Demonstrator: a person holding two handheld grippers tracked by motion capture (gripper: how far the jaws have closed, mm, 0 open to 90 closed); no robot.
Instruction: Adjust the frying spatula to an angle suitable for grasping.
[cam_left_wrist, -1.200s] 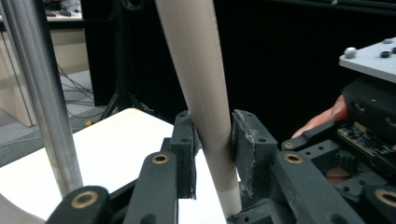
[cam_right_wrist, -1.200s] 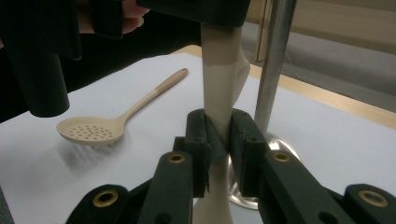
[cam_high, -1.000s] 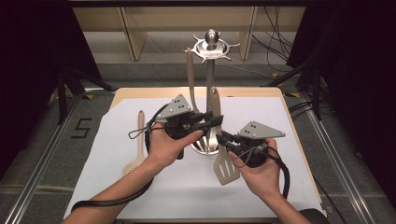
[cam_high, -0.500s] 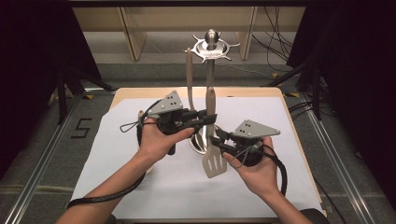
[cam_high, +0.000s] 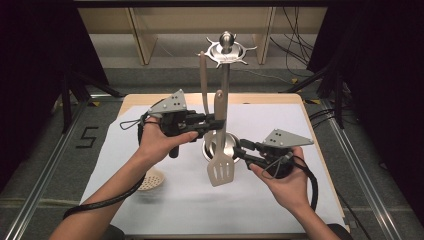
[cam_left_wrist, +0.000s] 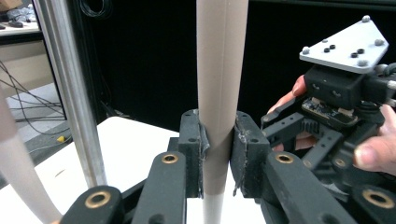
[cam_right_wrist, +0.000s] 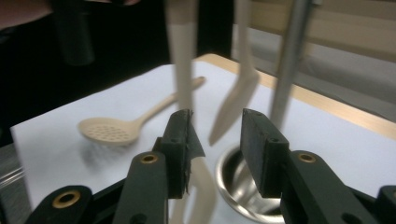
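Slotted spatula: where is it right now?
High view, centre: the slotted spatula hangs upright, handle clamped in the left gripper, blade beside the rack's steel base.

A lab recording booth: black curtains (cam_high: 40, 75) enclose a worktop (cam_high: 270, 99) covered by a white sheet (cam_high: 185, 200), metal rails (cam_high: 50, 165) run along the grey floor at both sides, loose cables (cam_high: 295, 45) trail beyond the far edge, and a taped numeral (cam_high: 86, 137) marks the floor.
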